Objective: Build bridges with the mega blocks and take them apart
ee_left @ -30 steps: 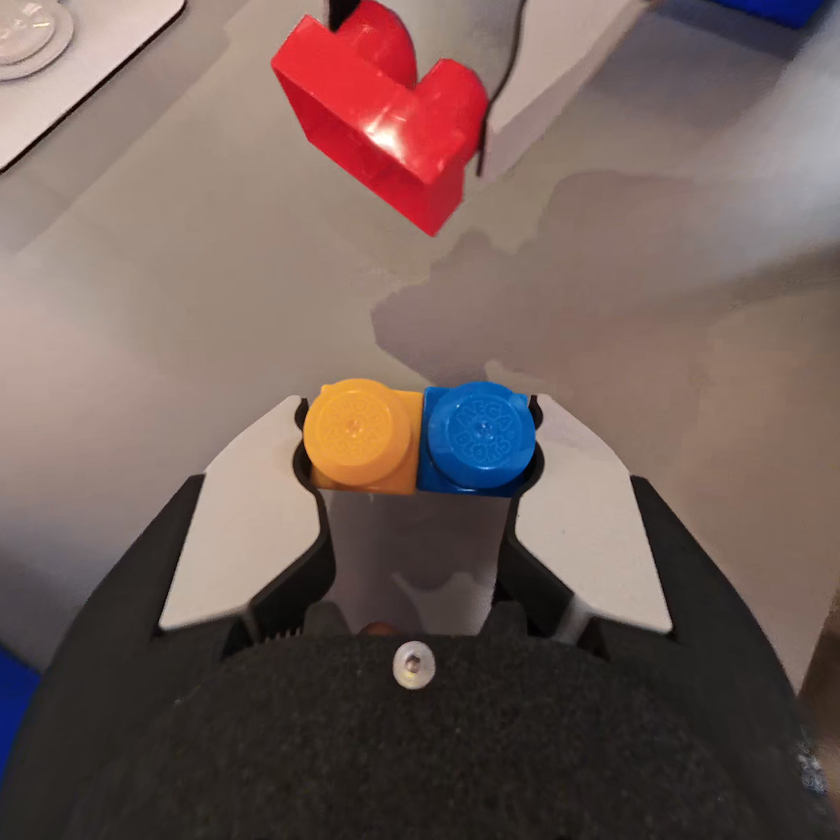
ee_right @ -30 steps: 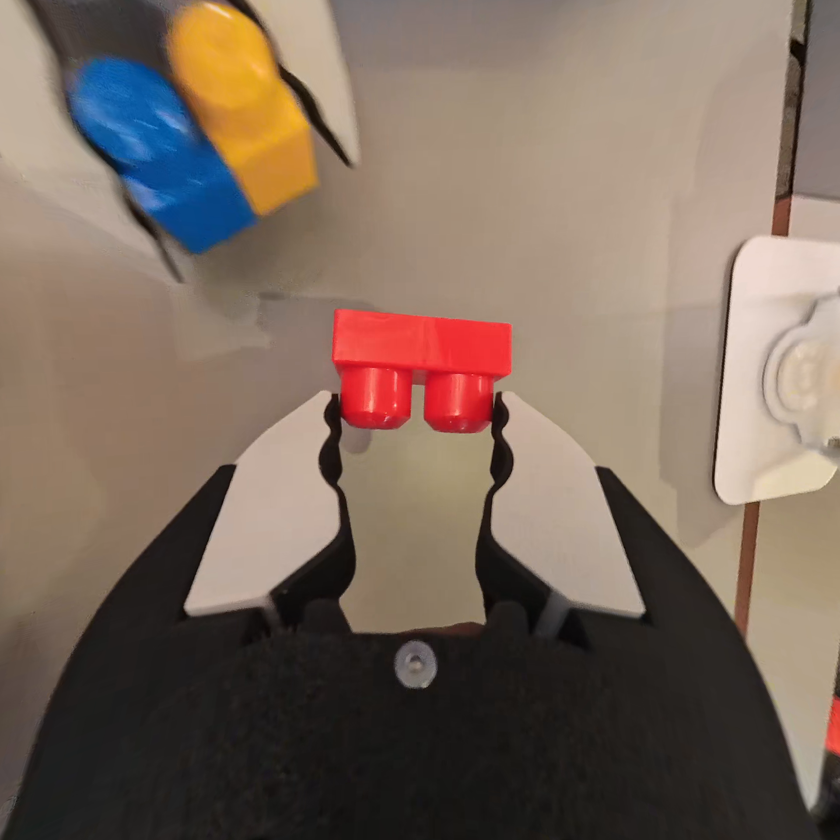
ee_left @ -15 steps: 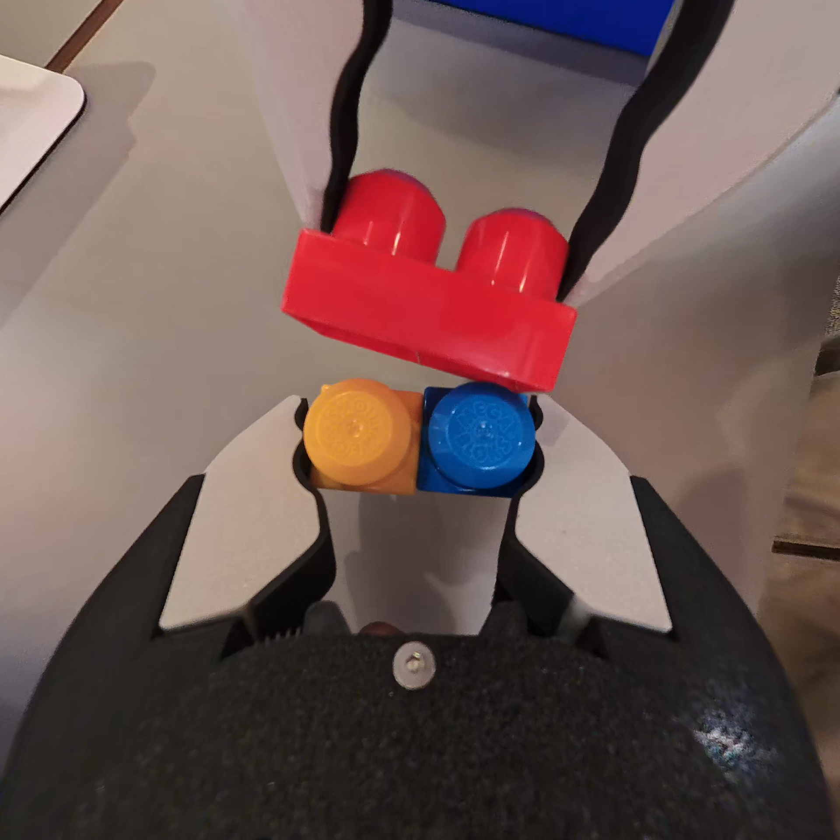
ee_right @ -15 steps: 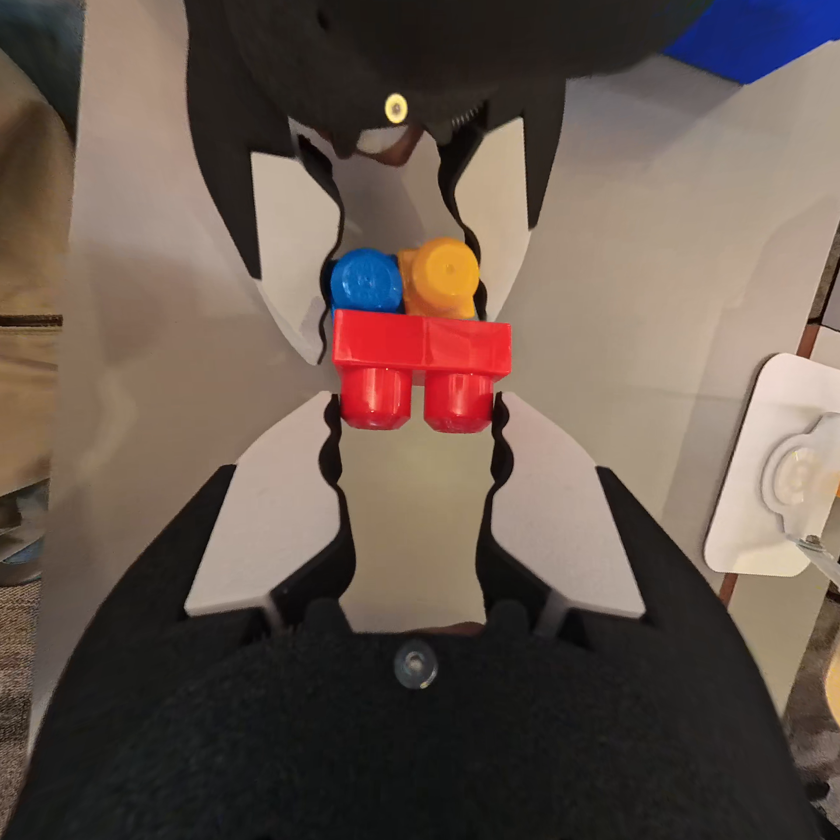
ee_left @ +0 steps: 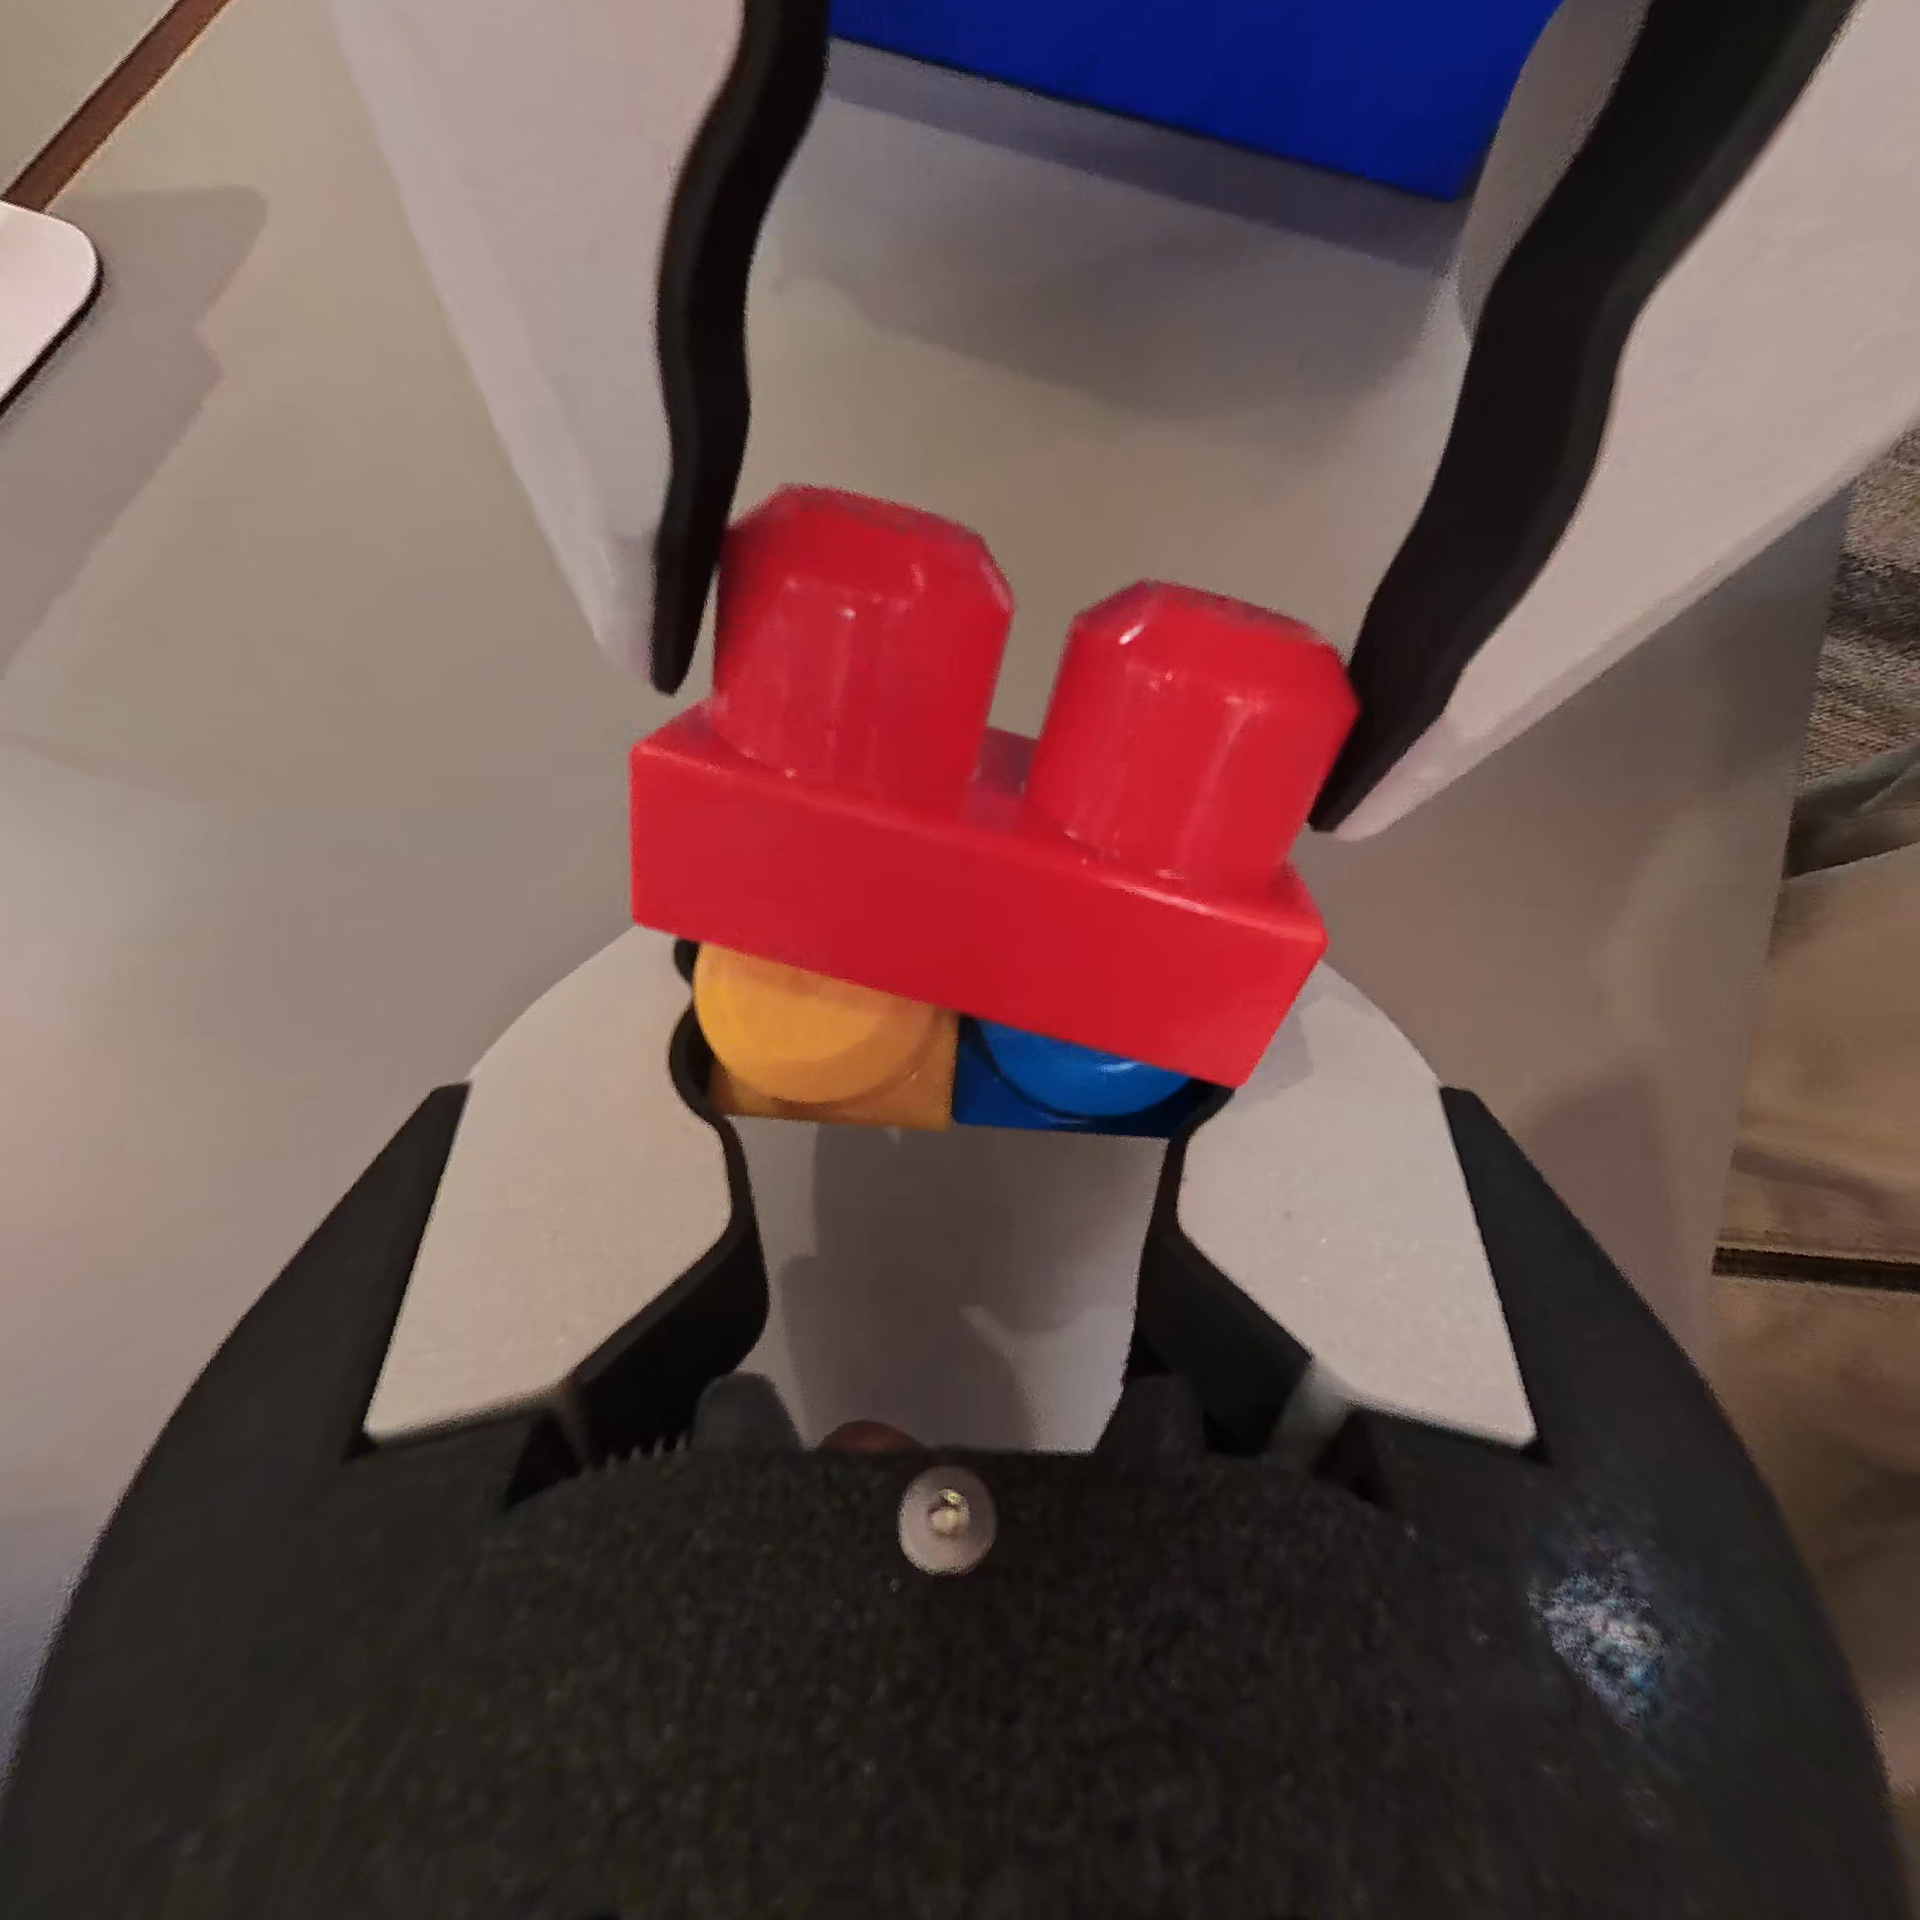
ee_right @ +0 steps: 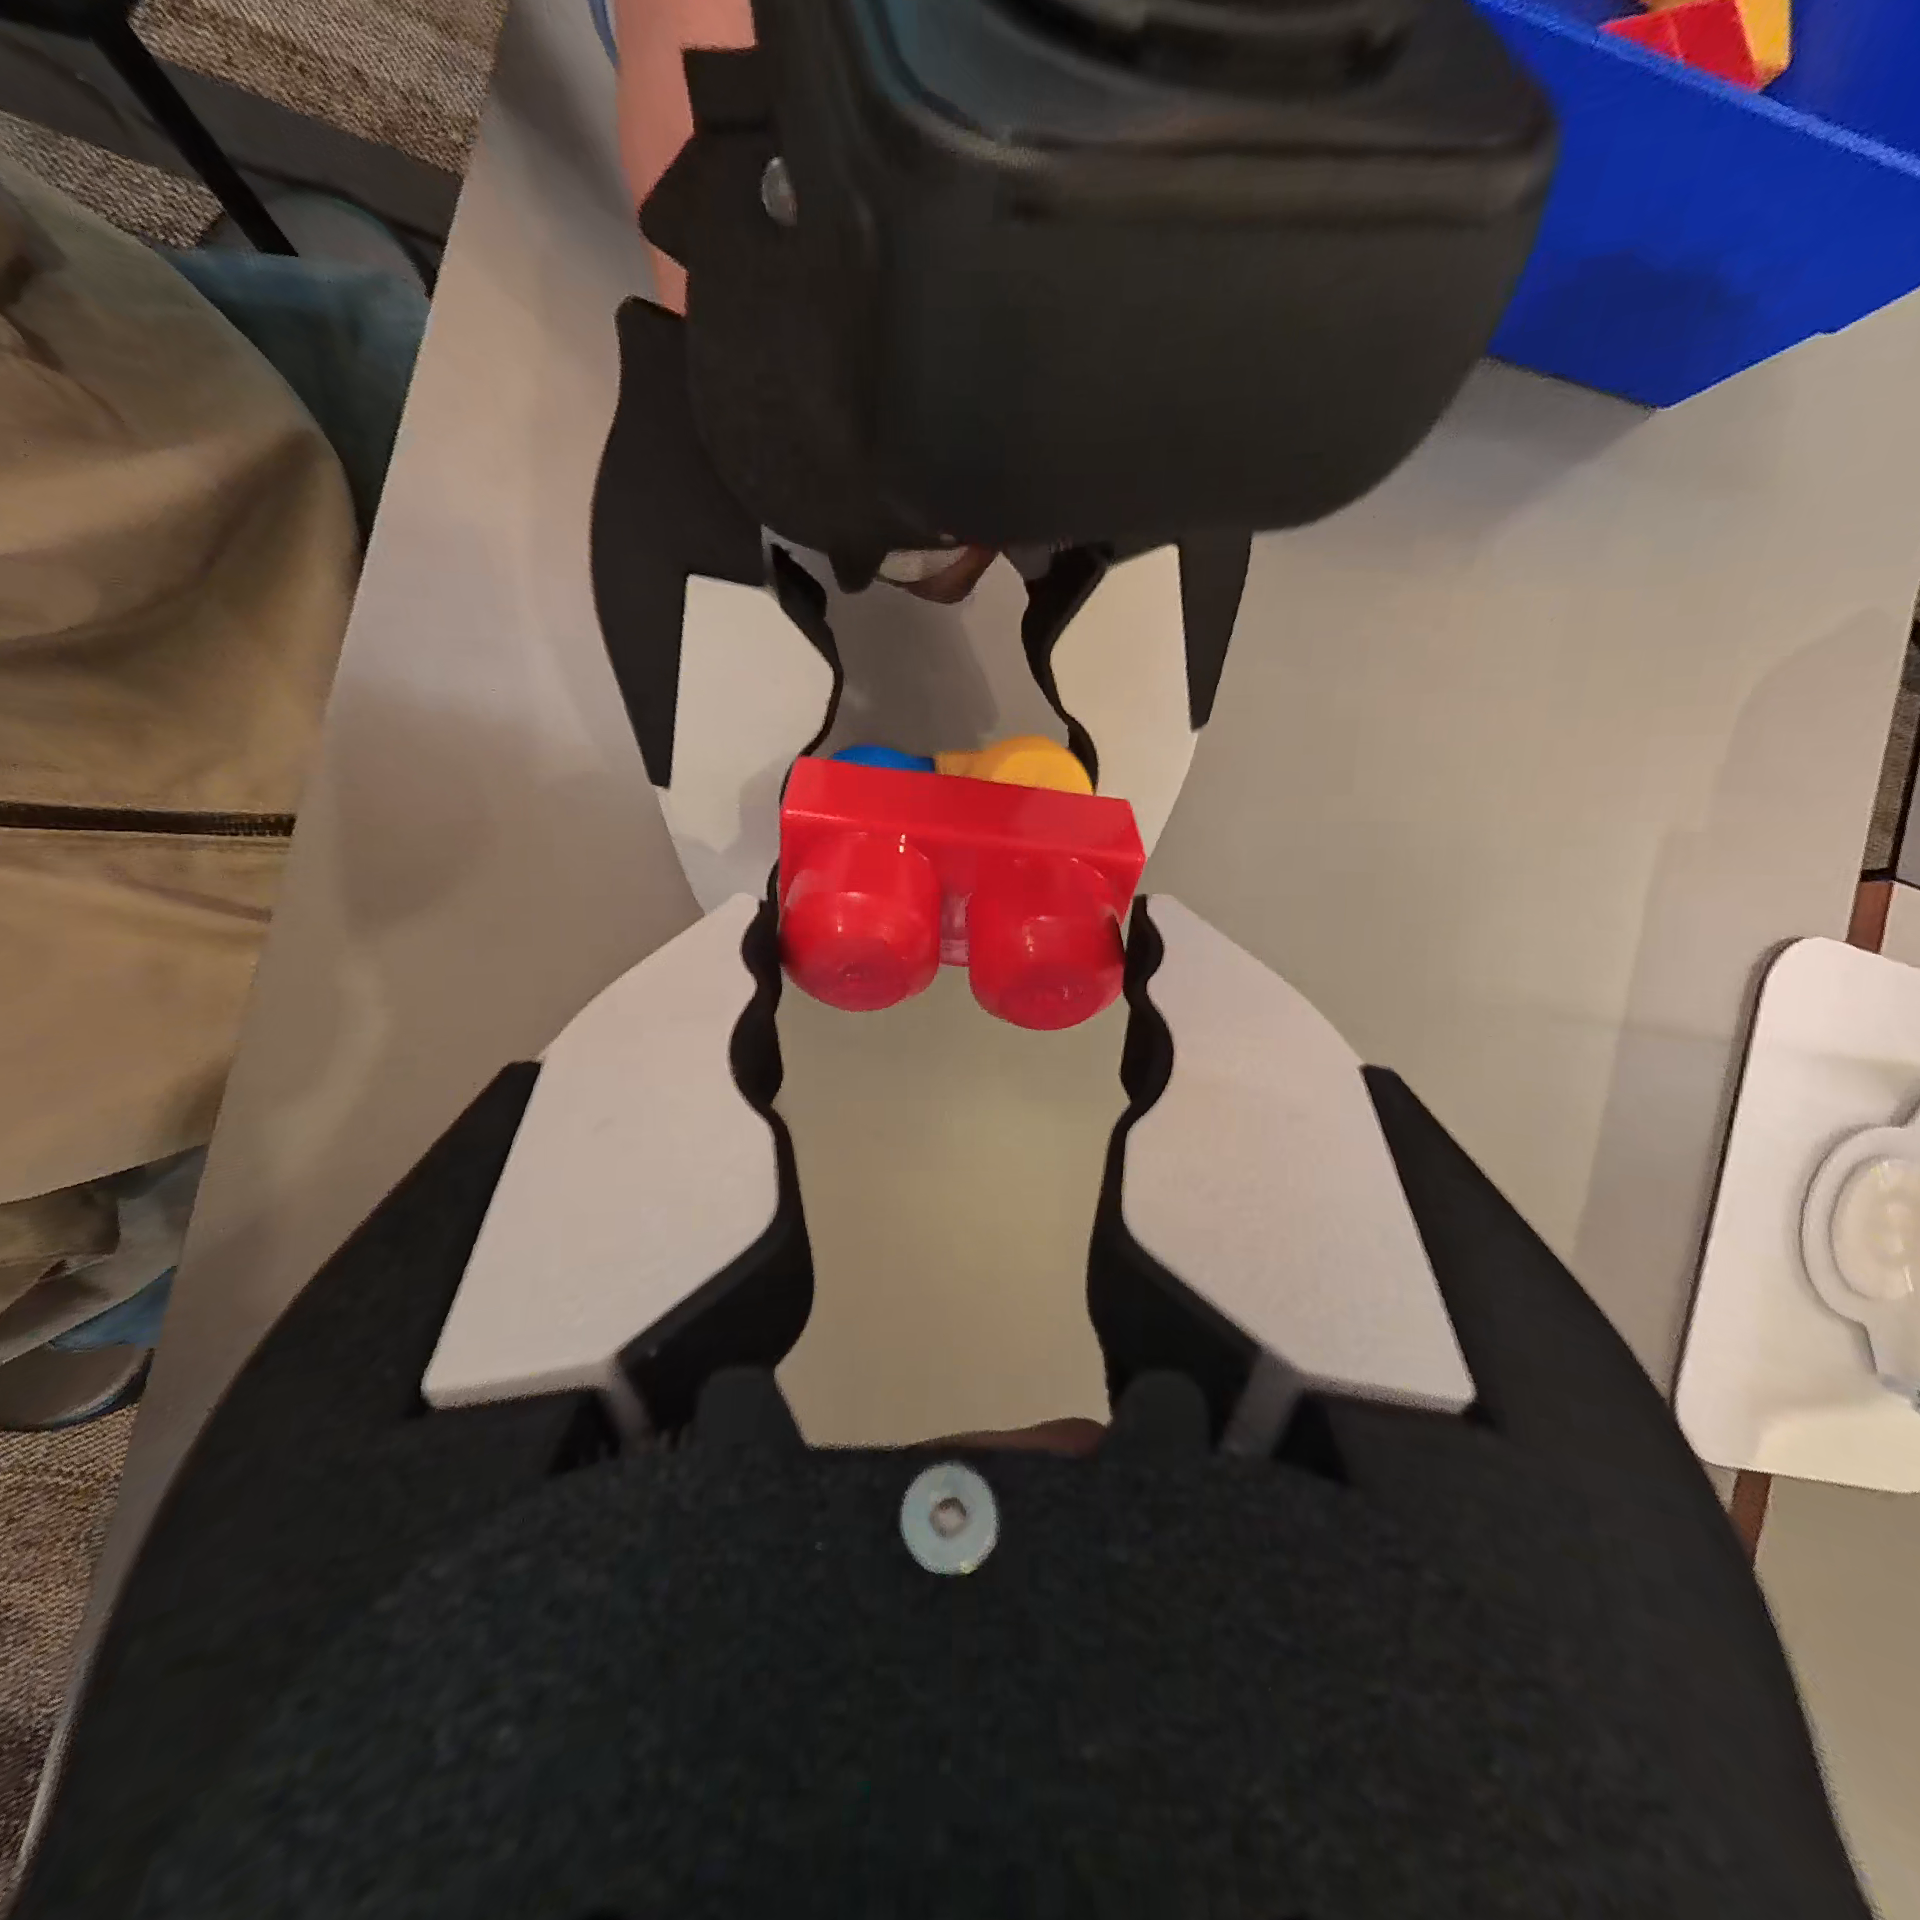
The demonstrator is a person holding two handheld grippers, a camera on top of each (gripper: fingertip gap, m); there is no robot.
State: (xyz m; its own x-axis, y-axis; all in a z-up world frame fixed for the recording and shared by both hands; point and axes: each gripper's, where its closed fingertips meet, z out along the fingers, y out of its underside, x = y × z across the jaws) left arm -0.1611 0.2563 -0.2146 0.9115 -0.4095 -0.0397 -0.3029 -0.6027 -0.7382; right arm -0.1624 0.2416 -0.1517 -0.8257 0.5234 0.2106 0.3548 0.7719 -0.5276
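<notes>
My left gripper [ee_left: 940,1049] is shut on an orange block [ee_left: 821,1049] and a blue block [ee_left: 1070,1086], held side by side with their studs facing forward. My right gripper [ee_right: 951,935] is shut on the two studs of a red two-stud block [ee_right: 956,883]. The red block [ee_left: 966,831] is tilted and sits over the studs of the orange and blue blocks, covering their tops. The right gripper's fingers [ee_left: 707,416] come in from the top of the left wrist view. In the right wrist view the orange block [ee_right: 1023,764] and blue block [ee_right: 878,758] peek out behind the red one.
A blue bin [ee_right: 1683,208] with more blocks stands at the back right; it also shows in the left wrist view [ee_left: 1195,83]. A white plate with a clear suction piece [ee_right: 1829,1216] lies at the right. The grey table [ee_left: 260,727] ends near a person's tan clothing [ee_right: 135,727] at the left. Some 6 cm of space lies between my two pairs of fingers.
The two grippers have come together. The red block has moved down onto the studs of the orange and blue blocks and now covers most of them.
</notes>
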